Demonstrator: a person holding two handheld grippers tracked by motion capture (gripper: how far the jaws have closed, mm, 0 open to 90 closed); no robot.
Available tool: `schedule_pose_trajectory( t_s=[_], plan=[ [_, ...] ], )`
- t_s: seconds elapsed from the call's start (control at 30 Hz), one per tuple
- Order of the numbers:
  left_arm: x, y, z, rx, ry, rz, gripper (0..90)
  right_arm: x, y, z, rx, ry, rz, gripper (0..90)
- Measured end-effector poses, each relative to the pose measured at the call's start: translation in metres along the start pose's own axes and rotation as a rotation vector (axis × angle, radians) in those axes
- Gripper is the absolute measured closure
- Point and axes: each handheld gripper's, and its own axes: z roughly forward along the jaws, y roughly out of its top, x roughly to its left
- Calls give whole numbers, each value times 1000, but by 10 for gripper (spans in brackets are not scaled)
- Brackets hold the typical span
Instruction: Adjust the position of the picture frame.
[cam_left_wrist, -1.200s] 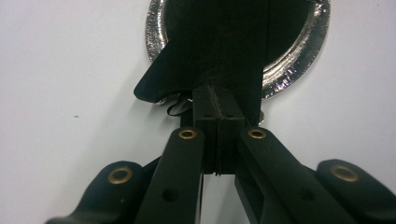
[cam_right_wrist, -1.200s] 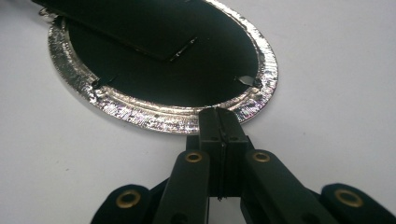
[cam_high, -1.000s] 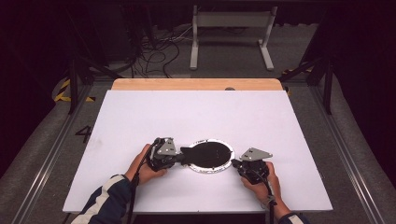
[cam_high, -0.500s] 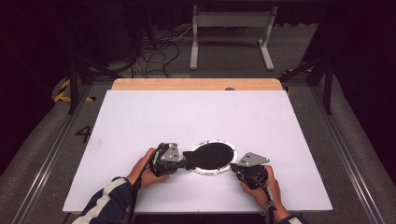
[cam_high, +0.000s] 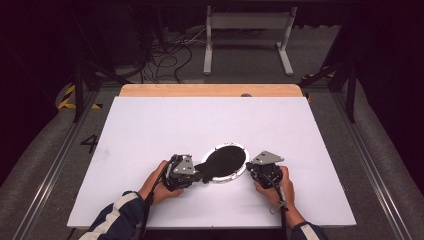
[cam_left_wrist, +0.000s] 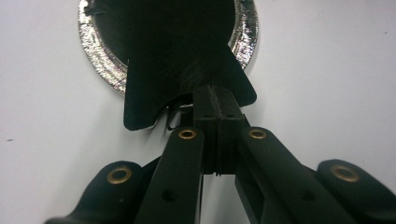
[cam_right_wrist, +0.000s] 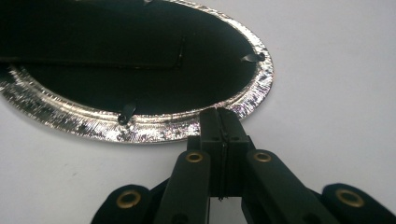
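Observation:
An oval silver picture frame (cam_high: 220, 178) lies face down on the white table (cam_high: 150, 130), black backing (cam_right_wrist: 116, 84) up. A black stand flap (cam_left_wrist: 187, 65) reaches out from the backing over the silver rim (cam_left_wrist: 100, 63). My left gripper (cam_high: 202, 173) comes in from the frame's left and is shut on the flap's end (cam_left_wrist: 217, 100). My right gripper (cam_high: 248, 169) is at the frame's right side, and its jaws are shut on the edge of the rim (cam_right_wrist: 154, 129). A small clip (cam_right_wrist: 127, 112) holds the backing.
A wooden strip (cam_high: 210, 90) runs along the table's far edge. Beyond it are a metal stand (cam_high: 245, 35) and cables (cam_high: 165, 55) on the floor. The frame sits close to the table's near edge, with bare white surface all around.
My left gripper has crept a little to the right and nearer the person while holding the flap. The right gripper and frame have hardly shifted.

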Motion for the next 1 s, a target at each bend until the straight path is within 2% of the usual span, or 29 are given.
schedule_pose_trajectory(
  t_s=[0.1, 0.13, 0.23, 0.3, 0.4, 0.47, 0.53, 0.6, 0.67, 0.73, 0.83, 0.93, 1.0],
  plan=[
    [-1, 3, 1, 10, 3, 32, 896, -1, 1, 3, -8, -29, -9, 900],
    [-1, 4, 0, 11, 3, 38, 884, 1, 0, 3, -11, -47, -28, 900],
    [3, 3, -2, 12, 0, 33, 852, 4, -1, 2, -12, -57, -54, 900],
    [3, 2, -7, 11, 3, 46, 869, 2, -2, 0, -12, -31, -26, 900],
    [8, 1, -19, -30, 26, 33, 872, 1, -5, -4, -14, 12, 0, 900],
    [14, -1, -26, -62, 71, 1, 873, 3, -7, -7, -12, 44, -10, 900],
    [20, -3, -29, -73, 105, -30, 877, 7, -8, -10, -11, 70, -13, 900],
    [27, -6, -25, -66, 116, -60, 873, 11, -9, -11, -11, 94, -24, 900],
    [29, -6, -20, -45, 138, -63, 870, 16, -9, -12, -10, 116, -36, 900],
    [31, -6, -15, -46, 130, -82, 868, 20, -9, -13, -9, 142, -36, 900],
    [33, -6, -8, -21, 127, -73, 857, 24, -9, -14, -10, 162, -38, 900],
    [33, -6, -3, 2, 118, -74, 848, 27, -7, -12, -10, 157, -45, 900],
    [34, -6, -3, -2, 112, -78, 856, 28, -6, -11, -9, 153, -43, 900]
  ],
)
